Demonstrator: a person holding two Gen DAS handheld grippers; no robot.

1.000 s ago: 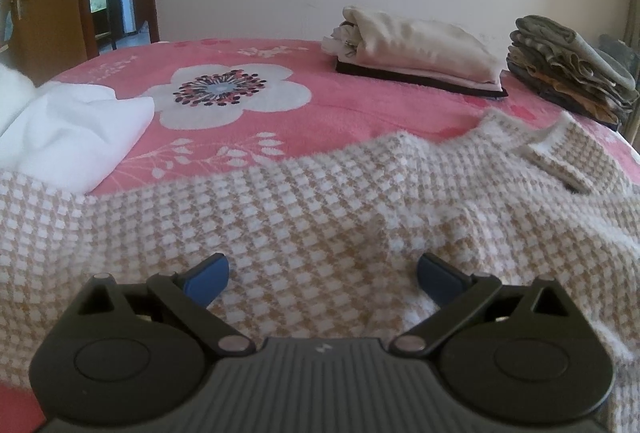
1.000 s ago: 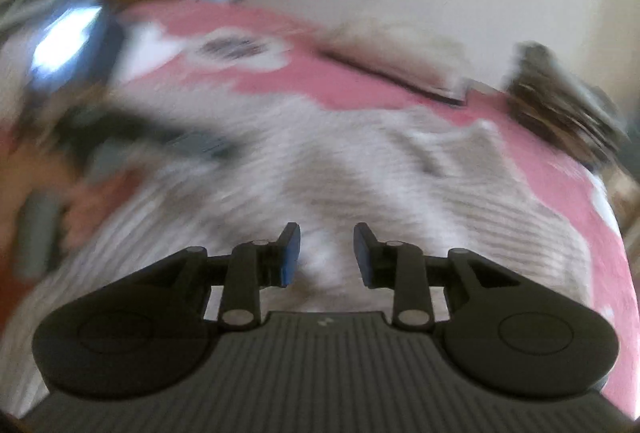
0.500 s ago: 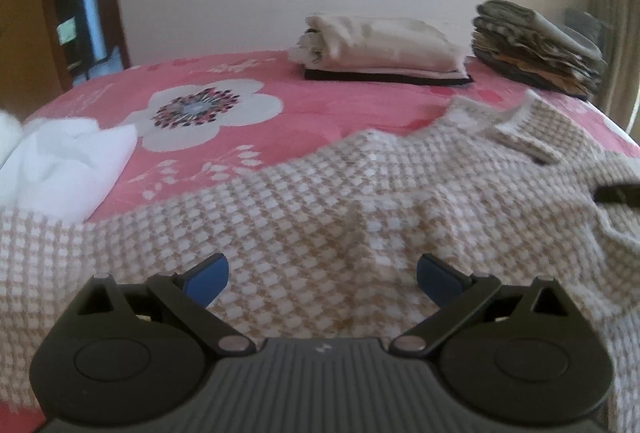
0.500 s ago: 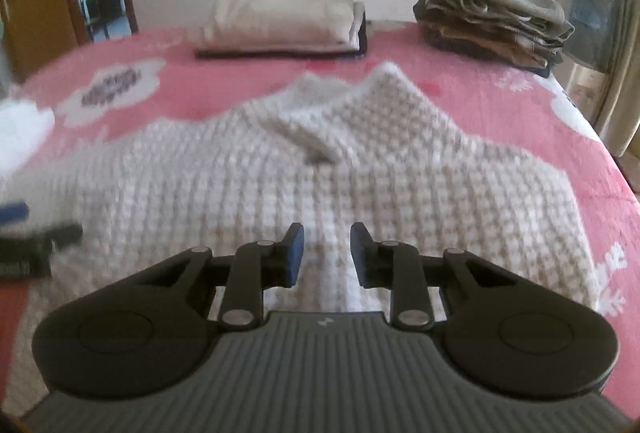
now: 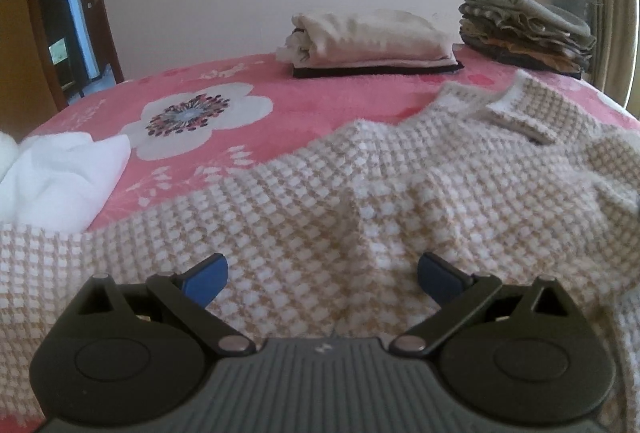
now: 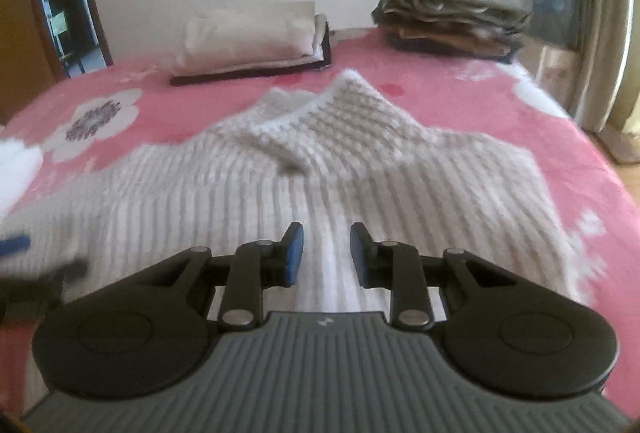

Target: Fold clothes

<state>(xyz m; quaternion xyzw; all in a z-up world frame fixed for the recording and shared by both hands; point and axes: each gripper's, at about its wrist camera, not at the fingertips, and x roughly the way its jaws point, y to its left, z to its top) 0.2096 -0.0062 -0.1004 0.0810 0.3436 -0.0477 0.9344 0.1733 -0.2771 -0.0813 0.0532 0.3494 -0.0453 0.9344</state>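
Two folded stacks [image 5: 372, 41] [image 5: 528, 29] beyond the checked sweater [image 5: 320, 201]; left hand-held gripper [image 5: 322, 273] wide apart, right hand-held gripper [image 6: 326, 253] narrowly apart, both empty.

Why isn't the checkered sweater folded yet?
The checkered sweater is spread out, not folded: it lies open across the pink bed, collar showing.

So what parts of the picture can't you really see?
- Sweater bottom hem: left wrist view, hidden behind the left gripper.
- Sweater knit pattern: right wrist view, smeared by motion blur near the right gripper.
- White cloth: left wrist view, cut off by the left edge.
- Dark stack: right wrist view, too blurred to count the pieces.
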